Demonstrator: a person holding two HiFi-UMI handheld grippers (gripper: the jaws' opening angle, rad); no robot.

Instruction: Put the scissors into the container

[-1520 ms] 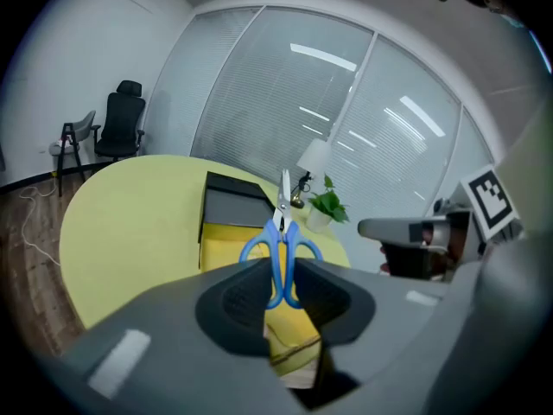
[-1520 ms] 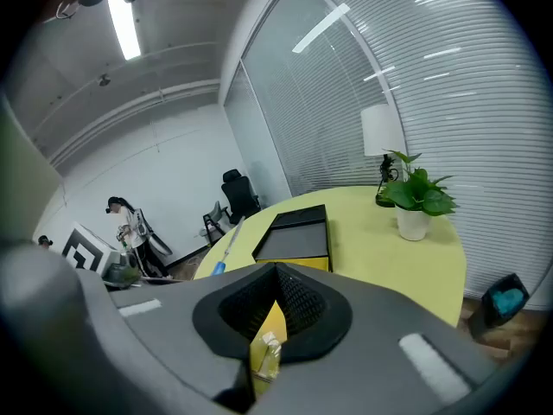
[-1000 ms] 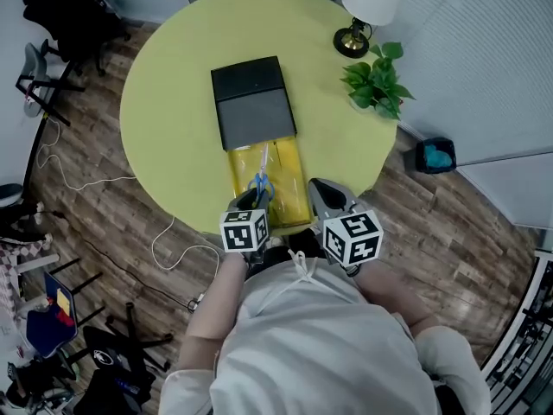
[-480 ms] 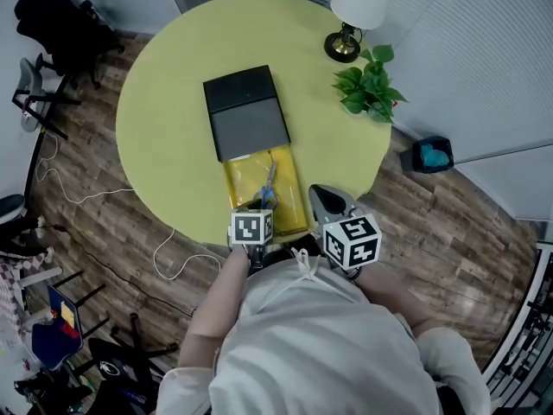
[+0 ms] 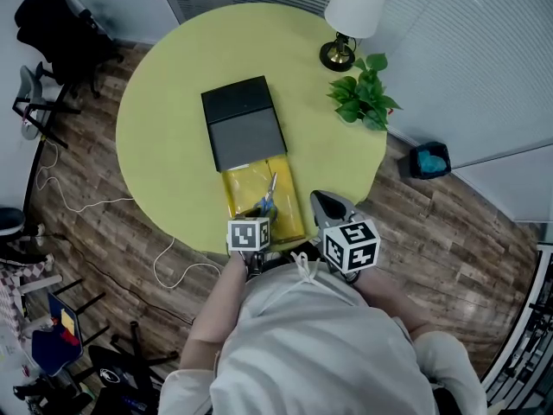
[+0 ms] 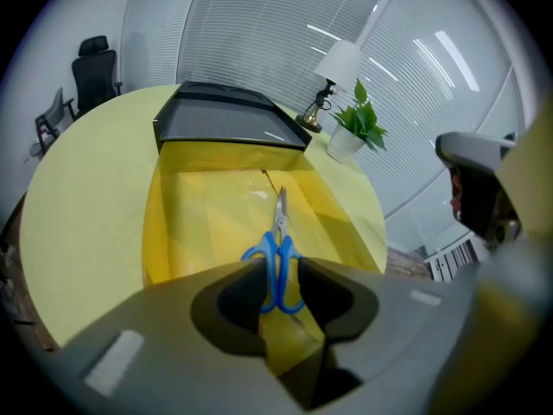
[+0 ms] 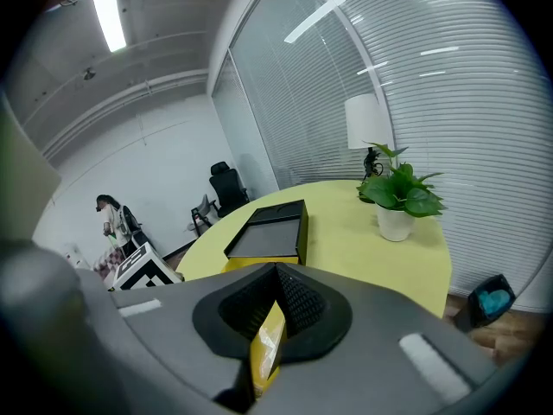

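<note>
Holding item: scissors (image 6: 280, 242), blue-handled, blades pointing away toward the far end, handles pinched between the narrow jaws of the left gripper (image 6: 278, 271). Location: over the open near half of the container (image 5: 289, 214), a yellow tray at the near edge of the round table (image 5: 164, 119); whether the blades already rested on its floor could not be told. Right gripper (image 7: 276, 275): jaws drawn close on a thin yellow strip, judged to be the container's near right wall, apparently steadying it. Hazards, as judged: a release from any height could have let the scissors bounce or skid forward; a handle loop might have snagged on a jaw as it drew away and dragged the scissors back over the near wall; the tray looked light and sat close to the table's edge, so a tug from either gripper could have shifted it toward the drop. Obstruction: a black lid (image 5: 242, 124) covered the far half of the container, leaving only the near half open, with the scissor tips aimed at its lip. Surroundings: lamp (image 5: 354, 7) and potted plant (image 5: 361, 102) at the far right of the table, well apart from the work; black chair (image 5: 60, 33), white cable (image 5: 168, 258) and a small blue bin (image 5: 429, 158) on the wooden floor.
</note>
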